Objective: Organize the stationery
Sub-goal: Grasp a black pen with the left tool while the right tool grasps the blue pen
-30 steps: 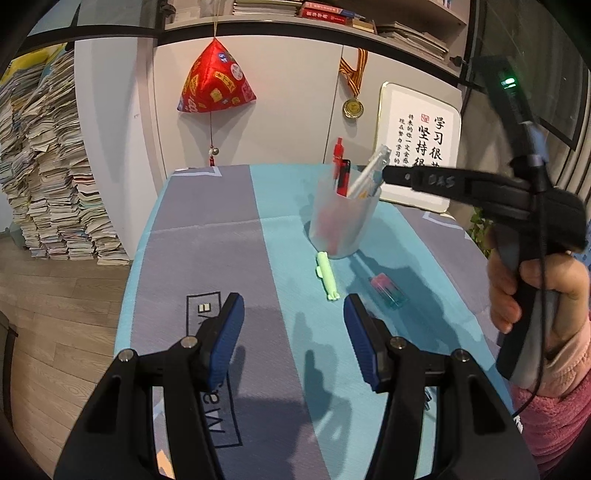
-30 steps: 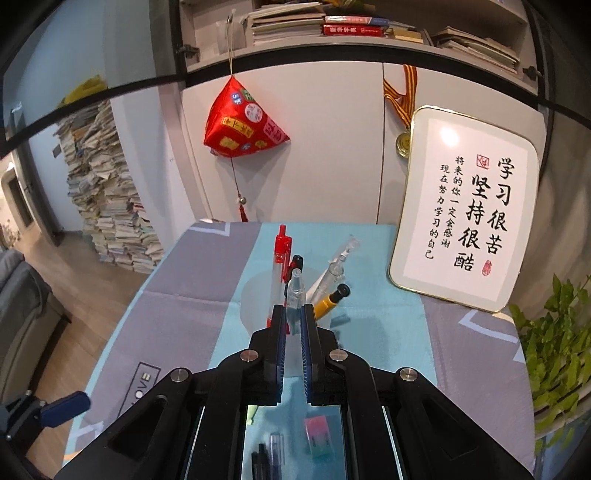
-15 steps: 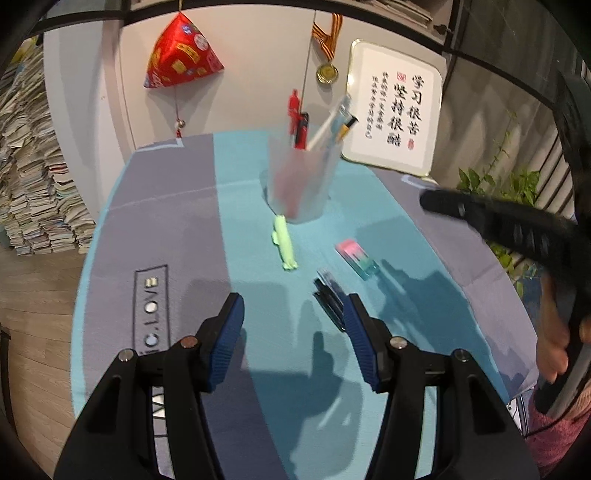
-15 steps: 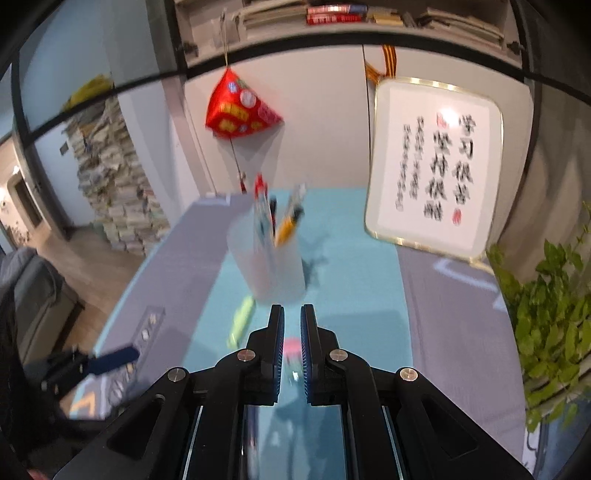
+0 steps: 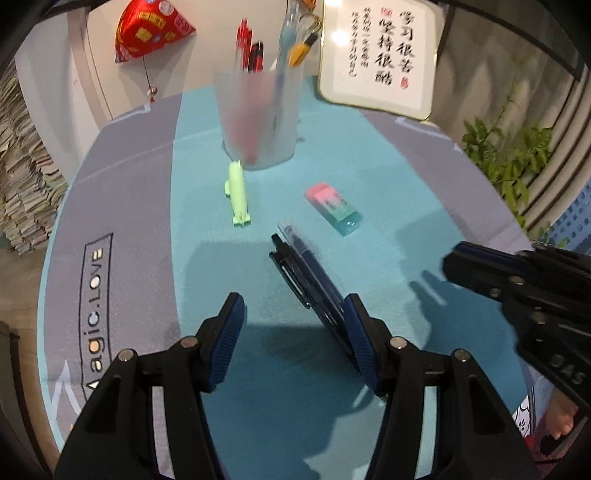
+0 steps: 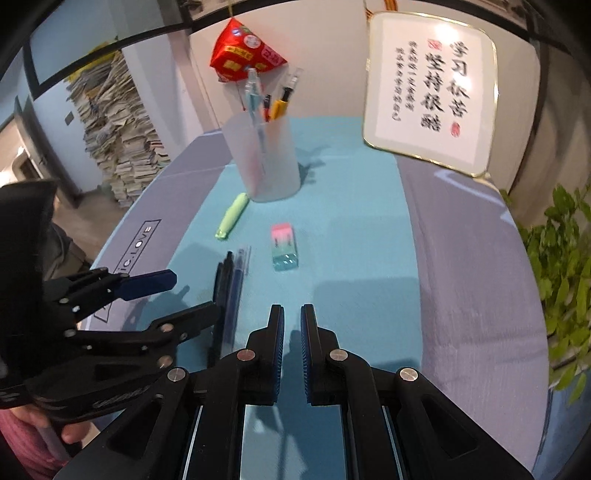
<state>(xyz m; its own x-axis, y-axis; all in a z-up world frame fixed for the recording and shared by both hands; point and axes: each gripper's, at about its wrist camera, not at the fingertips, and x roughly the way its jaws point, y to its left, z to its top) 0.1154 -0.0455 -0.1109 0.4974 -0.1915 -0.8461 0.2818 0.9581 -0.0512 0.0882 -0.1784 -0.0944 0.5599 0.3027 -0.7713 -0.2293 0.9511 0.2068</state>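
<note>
A frosted pen cup (image 5: 258,118) (image 6: 264,158) with several pens in it stands at the back of the teal and grey table mat (image 5: 147,206). In front of it lie a light green pen (image 5: 238,195) (image 6: 232,216), a pink and teal eraser (image 5: 332,206) (image 6: 283,245), and a black and a blue pen (image 5: 303,266) (image 6: 231,284) side by side. My left gripper (image 5: 293,310) (image 6: 195,291) hangs open just above the mat; its right finger is over the near end of the two pens. To their right my right gripper (image 6: 292,314) (image 5: 452,262) is shut and holds nothing.
A framed calligraphy board (image 6: 428,92) leans at the back right, with a green plant (image 6: 561,266) beside the table's right edge. A red ornament (image 5: 147,29) hangs on the wall behind. Stacked papers (image 6: 114,140) stand on the floor at the left.
Both grippers have sunk toward the mat and tipped downward. The cup, eraser and pens now look closer, and the two dark pens have come up to the left gripper's right finger.
</note>
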